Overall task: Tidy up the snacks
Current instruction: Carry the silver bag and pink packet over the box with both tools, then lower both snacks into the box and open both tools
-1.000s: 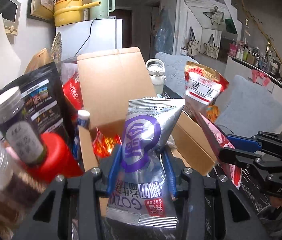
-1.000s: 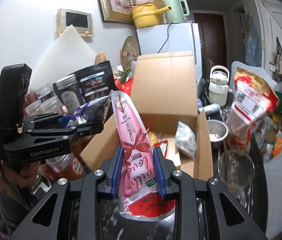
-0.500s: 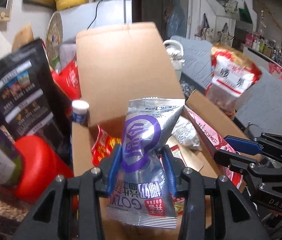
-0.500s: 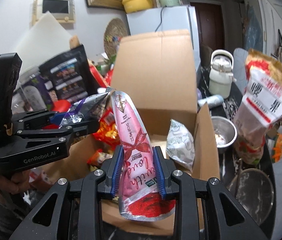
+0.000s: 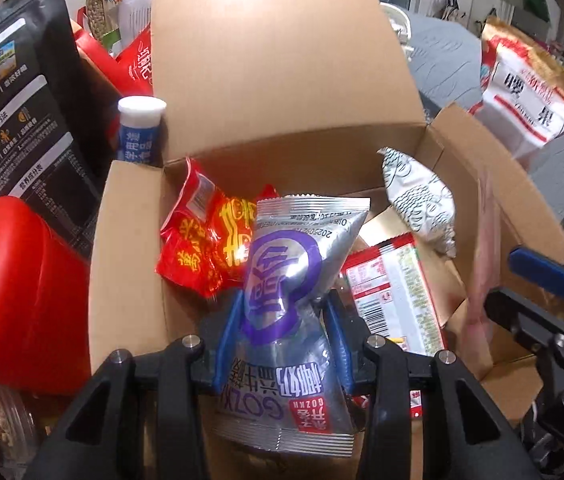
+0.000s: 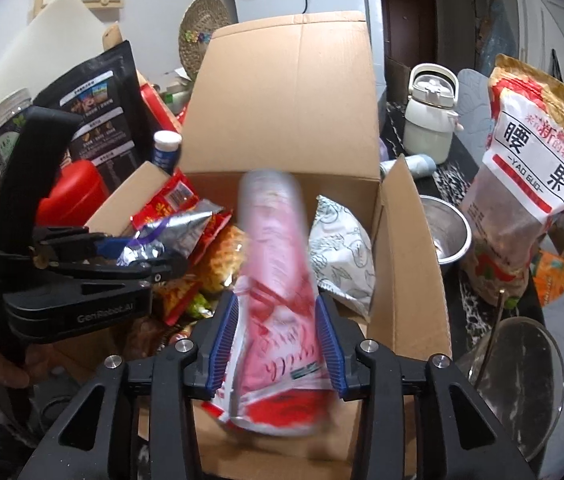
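Note:
My left gripper (image 5: 283,312) is shut on a silver and purple snack bag (image 5: 293,280), held over the open cardboard box (image 5: 130,248). My right gripper (image 6: 276,316) has its jaws spread wider than before around a pink and red snack pouch (image 6: 274,264), which is blurred between the fingers over the same box (image 6: 405,264). The box holds red snack packets (image 5: 202,240), a white patterned bag (image 5: 417,208) and a flat red and white pack (image 5: 393,284). The left gripper also shows in the right wrist view (image 6: 158,256), and the right gripper shows in the left wrist view (image 5: 521,280).
A black pouch (image 5: 14,92), red container (image 5: 18,292) and blue-white tube (image 5: 140,128) crowd the box's left side. A large cashew bag (image 6: 529,160), white kettle (image 6: 429,116), steel bowl (image 6: 445,236) and glass (image 6: 521,384) stand at the right.
Both grippers have moved forward and down over the box. The right jaws have opened wider and the pink pouch has begun to slip and blur.

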`<state>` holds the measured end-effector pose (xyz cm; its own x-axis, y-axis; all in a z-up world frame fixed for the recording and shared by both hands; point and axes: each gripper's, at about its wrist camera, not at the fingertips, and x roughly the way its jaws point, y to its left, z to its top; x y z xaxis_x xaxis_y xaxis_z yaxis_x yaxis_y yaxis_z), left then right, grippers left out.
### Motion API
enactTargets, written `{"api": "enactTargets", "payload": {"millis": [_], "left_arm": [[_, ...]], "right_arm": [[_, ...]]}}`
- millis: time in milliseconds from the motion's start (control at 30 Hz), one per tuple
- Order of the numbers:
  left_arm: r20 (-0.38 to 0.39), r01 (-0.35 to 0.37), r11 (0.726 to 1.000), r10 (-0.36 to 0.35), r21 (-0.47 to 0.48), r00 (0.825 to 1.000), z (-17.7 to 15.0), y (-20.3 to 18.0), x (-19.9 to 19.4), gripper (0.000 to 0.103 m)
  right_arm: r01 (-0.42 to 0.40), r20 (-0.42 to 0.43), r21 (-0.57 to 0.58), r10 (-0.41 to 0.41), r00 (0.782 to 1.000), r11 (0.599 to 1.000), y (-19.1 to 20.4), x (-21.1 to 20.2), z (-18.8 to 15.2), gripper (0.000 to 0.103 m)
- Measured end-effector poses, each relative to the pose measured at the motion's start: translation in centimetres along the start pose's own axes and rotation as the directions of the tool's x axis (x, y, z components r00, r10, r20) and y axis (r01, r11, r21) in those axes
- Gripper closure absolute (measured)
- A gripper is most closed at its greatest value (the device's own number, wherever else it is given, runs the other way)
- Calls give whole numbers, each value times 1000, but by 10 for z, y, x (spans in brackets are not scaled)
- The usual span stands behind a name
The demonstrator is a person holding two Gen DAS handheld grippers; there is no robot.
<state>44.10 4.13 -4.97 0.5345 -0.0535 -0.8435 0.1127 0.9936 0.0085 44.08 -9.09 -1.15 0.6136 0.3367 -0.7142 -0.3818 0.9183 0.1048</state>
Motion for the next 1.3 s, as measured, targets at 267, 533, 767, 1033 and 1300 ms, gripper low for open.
{"api": "enactTargets", "payload": {"millis": [267, 533, 767, 1033, 1300], "left_arm": [[-37, -9, 1000, 9, 8, 999, 2, -10, 3, 62], [-26, -10, 1000, 9, -11, 1000, 1, -12, -11, 56], [43, -39, 999, 40, -15, 998, 8, -14, -37, 3], [106, -51, 998, 55, -43, 993, 9, -12, -76, 3], [208, -106, 992, 119, -73, 971, 0, -9, -139, 3]], "right_arm": [[25, -14, -5, -25, 1000, 1000, 1, -3, -3, 49], [54, 5, 1, -54, 999, 999, -3, -20, 1, 48], [71, 33, -12, -71, 997, 997, 1, -42, 6, 48], [85, 71, -26, -83, 994, 996, 7, -67, 15, 48], [75, 149, -59, -65, 987, 995, 22, -110, 28, 48]]}}
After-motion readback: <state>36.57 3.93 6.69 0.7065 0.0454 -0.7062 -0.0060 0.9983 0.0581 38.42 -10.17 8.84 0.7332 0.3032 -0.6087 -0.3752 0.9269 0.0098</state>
